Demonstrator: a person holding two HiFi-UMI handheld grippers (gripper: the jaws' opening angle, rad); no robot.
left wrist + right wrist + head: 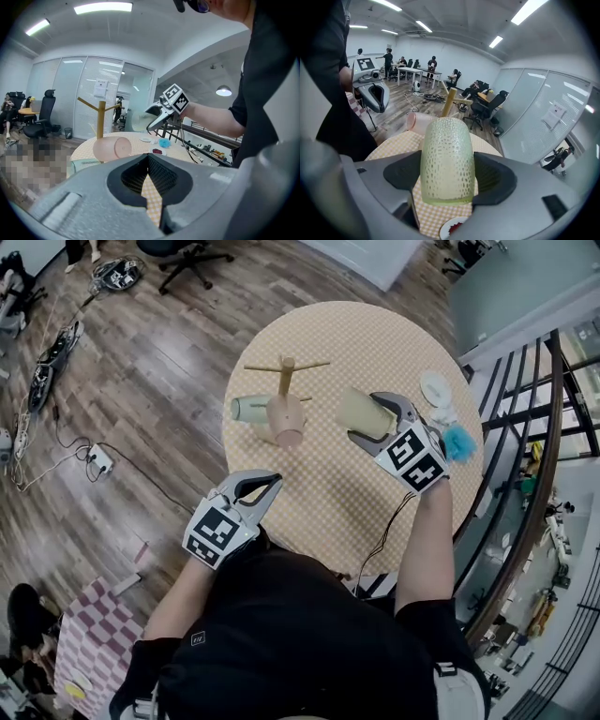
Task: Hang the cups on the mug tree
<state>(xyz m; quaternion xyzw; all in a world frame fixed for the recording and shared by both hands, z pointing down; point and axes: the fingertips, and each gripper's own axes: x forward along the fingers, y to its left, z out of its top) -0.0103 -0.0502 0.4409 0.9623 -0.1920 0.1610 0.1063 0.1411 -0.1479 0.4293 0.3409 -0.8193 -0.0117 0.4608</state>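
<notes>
Beside the mug tree (286, 381), pale green cup (447, 159) tight in the right hand-held gripper (366, 420); left hand-held gripper (149, 158) closed, apparently empty.

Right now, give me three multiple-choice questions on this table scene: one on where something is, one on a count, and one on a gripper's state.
1. Where is the pink cup?
A) on its side on the table, by the mug tree
B) hung on a branch
C) upright at the table's far edge

2. How many cups hang on the mug tree?
A) two
B) none
C) one

3. The left gripper is:
A) open
B) shut on the pink cup
C) shut and empty

Answers:
1 A, it lies beside the tree's post.
2 B, every branch is bare.
3 C, its jaws meet with nothing between them.
</notes>
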